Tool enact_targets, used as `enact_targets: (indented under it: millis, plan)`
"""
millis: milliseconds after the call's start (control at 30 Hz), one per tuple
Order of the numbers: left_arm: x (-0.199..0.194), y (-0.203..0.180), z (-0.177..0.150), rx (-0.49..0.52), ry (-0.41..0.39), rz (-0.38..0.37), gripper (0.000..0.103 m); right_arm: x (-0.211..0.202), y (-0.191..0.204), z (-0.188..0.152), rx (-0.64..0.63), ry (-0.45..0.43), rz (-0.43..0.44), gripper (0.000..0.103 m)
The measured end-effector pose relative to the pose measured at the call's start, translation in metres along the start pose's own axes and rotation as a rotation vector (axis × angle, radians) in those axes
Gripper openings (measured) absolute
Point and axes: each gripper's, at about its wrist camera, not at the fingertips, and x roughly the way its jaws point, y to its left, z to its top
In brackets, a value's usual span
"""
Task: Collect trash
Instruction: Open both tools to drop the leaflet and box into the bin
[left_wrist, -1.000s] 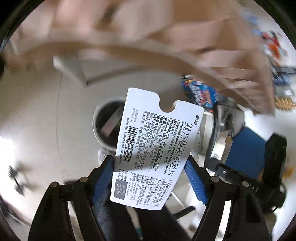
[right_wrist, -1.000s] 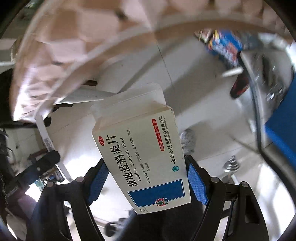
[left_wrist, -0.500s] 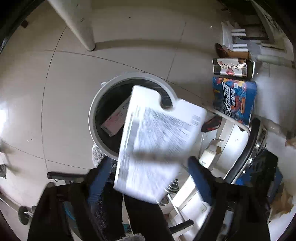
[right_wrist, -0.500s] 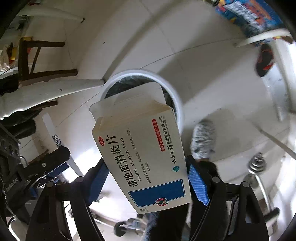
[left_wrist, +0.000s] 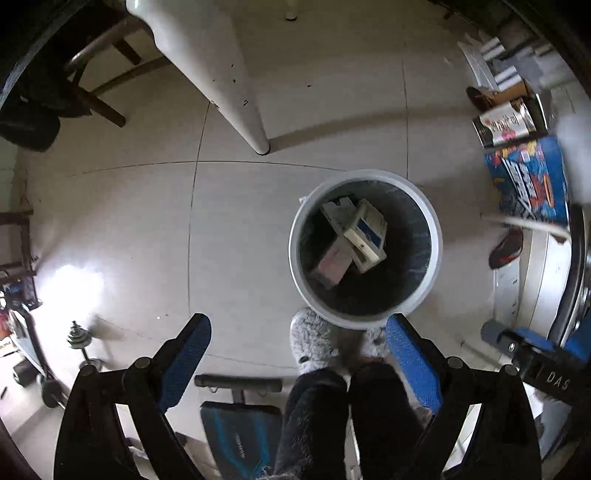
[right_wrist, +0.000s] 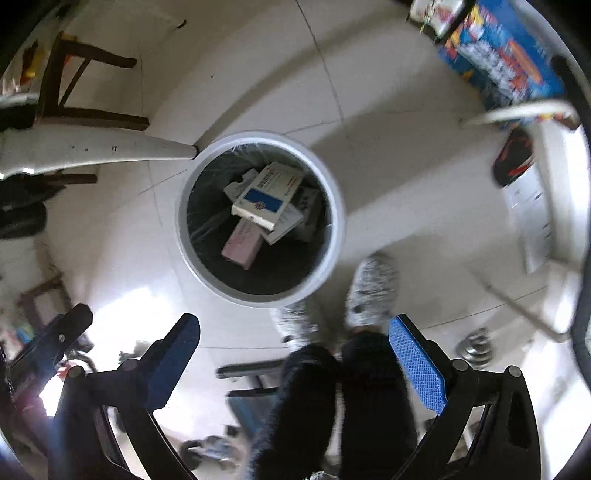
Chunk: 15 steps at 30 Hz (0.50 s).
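A round white trash bin (left_wrist: 295, 236) with a dark liner stands on the tiled floor below both grippers. Inside lie the white-and-blue medicine box (right_wrist: 267, 195), the flat white printed carton (left_wrist: 338, 212) and a pink box (right_wrist: 242, 242). My left gripper (left_wrist: 295, 325) hangs open above the floor just left of the bin, nothing between its blue pads. My right gripper (right_wrist: 293, 321) is over the bin's near rim (right_wrist: 258, 140); its jaws are opening and hold nothing. Each gripper shows at the edge of the other's view.
A person's grey fuzzy slippers (left_wrist: 314, 343) and dark trouser legs stand right against the bin. A white table leg (left_wrist: 236, 92) and a wooden chair (left_wrist: 96, 85) lie beyond it. A blue carton (left_wrist: 528, 181), a dumbbell (left_wrist: 79, 338) and a weight bench (left_wrist: 240, 417) sit around.
Both grippers dropped towards the bin and spread their jaws. The flat white carton left the left gripper, the white-and-blue box left the right; both now lie in the bin.
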Motion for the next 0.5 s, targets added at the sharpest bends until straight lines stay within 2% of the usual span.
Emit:
enact_targets:
  millis: [267, 500]
  plan:
    - [-0.05, -0.02, -0.017, 0.041, -0.019, 0.003, 0.097, -0.073, 0.012, -0.033, -0.051, -0.058, -0.059, 0.103]
    - [-0.118, -0.022, -0.037, 0.059, -0.068, -0.009, 0.097, -0.148, 0.023, -0.064, -0.074, -0.111, -0.06, 0.103]
